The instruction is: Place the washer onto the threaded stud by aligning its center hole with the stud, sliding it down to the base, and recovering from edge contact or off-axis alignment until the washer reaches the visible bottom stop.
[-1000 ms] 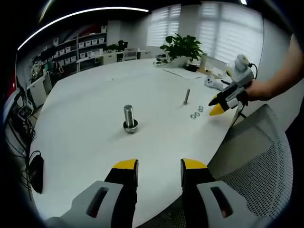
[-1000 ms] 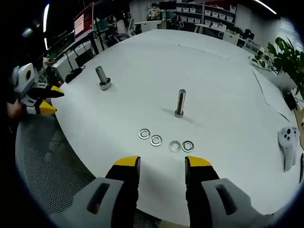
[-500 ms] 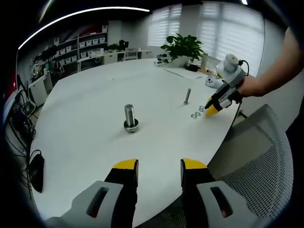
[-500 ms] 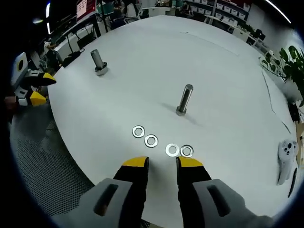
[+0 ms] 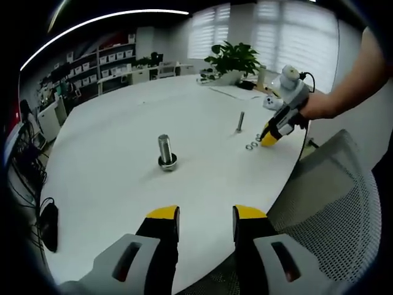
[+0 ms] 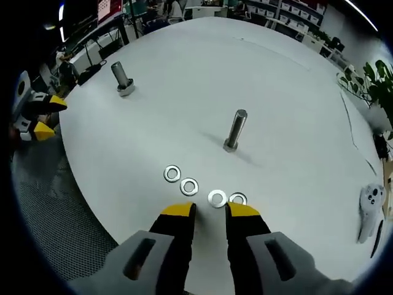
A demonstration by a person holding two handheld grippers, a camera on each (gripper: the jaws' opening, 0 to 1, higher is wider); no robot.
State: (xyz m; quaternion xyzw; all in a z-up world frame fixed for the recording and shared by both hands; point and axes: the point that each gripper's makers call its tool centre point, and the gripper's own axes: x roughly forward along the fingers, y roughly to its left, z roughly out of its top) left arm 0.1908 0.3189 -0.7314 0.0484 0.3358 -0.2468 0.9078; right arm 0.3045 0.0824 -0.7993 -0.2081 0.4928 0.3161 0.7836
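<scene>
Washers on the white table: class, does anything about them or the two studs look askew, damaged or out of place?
Nothing stands out. Four washers lie flat in a loose row on the white table, none stacked. The slim stud and the thicker stud both stand on their bases. The right gripper hovers beside the row.
</scene>
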